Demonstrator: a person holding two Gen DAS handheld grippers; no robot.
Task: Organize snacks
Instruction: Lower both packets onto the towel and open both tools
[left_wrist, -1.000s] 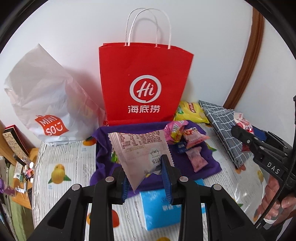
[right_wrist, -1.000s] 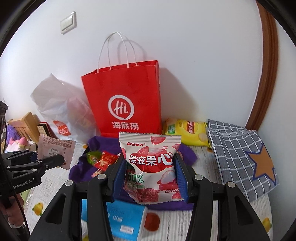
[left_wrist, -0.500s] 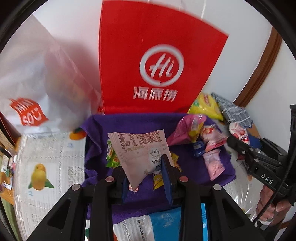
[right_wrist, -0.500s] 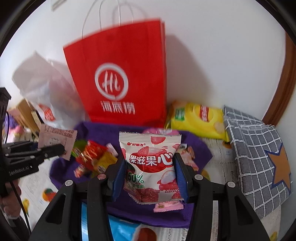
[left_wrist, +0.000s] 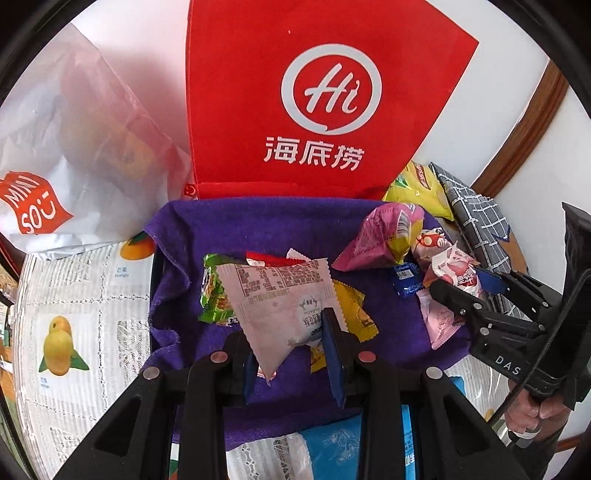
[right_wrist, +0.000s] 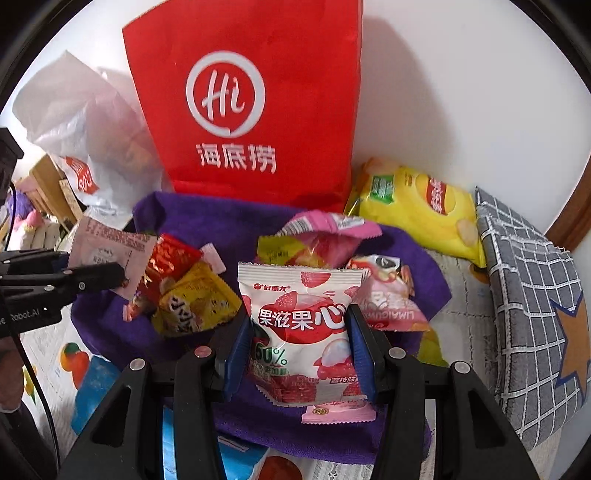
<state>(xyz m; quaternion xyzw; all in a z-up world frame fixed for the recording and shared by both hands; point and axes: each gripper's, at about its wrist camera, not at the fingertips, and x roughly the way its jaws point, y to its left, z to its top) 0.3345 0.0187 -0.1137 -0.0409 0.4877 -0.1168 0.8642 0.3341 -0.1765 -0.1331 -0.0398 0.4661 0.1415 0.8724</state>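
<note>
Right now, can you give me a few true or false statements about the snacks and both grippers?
1. The left gripper grips a pale packet. True.
2. The right gripper is empty. False: its jaws clamp a strawberry packet.
3. A red paper bag stands behind the purple cloth. True.
4. The yellow chip bag lies on the purple cloth. False: it lies beside it, against the wall.

The red paper bag (left_wrist: 325, 110) walls off the far side. Before it, bare purple cloth (left_wrist: 229, 229) leaves room. Right of that patch, snack packets (left_wrist: 384, 240) crowd the cloth.
</note>
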